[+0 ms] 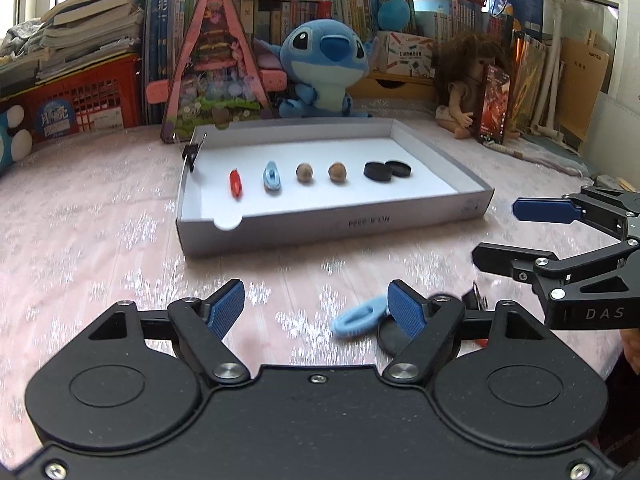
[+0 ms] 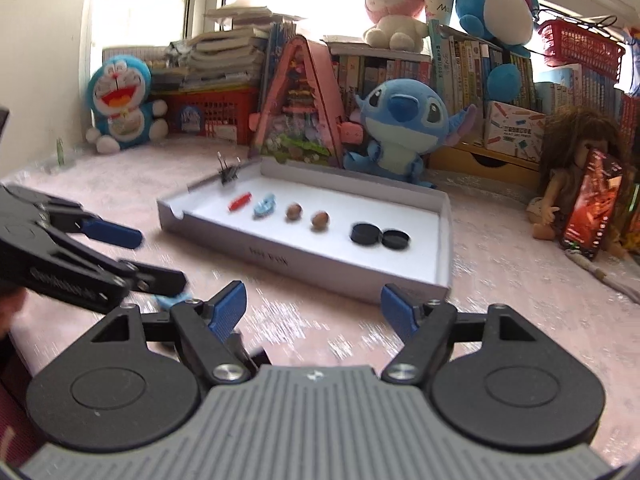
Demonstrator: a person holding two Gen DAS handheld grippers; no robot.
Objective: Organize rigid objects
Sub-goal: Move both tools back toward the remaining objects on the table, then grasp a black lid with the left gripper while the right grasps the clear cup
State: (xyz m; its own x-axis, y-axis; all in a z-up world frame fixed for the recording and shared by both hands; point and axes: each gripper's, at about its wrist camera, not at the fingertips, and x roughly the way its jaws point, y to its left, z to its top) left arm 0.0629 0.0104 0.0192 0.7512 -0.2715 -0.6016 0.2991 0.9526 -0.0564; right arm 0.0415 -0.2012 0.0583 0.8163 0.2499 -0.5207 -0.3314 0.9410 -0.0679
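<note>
A shallow white box tray (image 1: 440, 222) (image 2: 442, 248) on the pink table holds a red piece (image 1: 235, 184), a light-blue clip (image 1: 272, 176), two brown nuts (image 1: 305, 172), two black caps (image 1: 386, 170) and a black binder clip (image 1: 191, 152) on its left rim. My left gripper (image 1: 316, 308) is open and empty; a loose light-blue clip (image 1: 358, 321) and a black disc (image 1: 390, 336) lie by its right finger. My right gripper (image 2: 313, 307) is open and empty in front of the tray. It also shows in the left wrist view (image 1: 494, 234).
Stitch plush (image 1: 324, 68), a pink triangular toy case (image 1: 216, 68), a doll (image 1: 464, 84), red baskets and rows of books stand behind the tray. A Doraemon plush (image 2: 120, 108) sits at the far left. A small black clip (image 1: 476, 298) lies near the disc.
</note>
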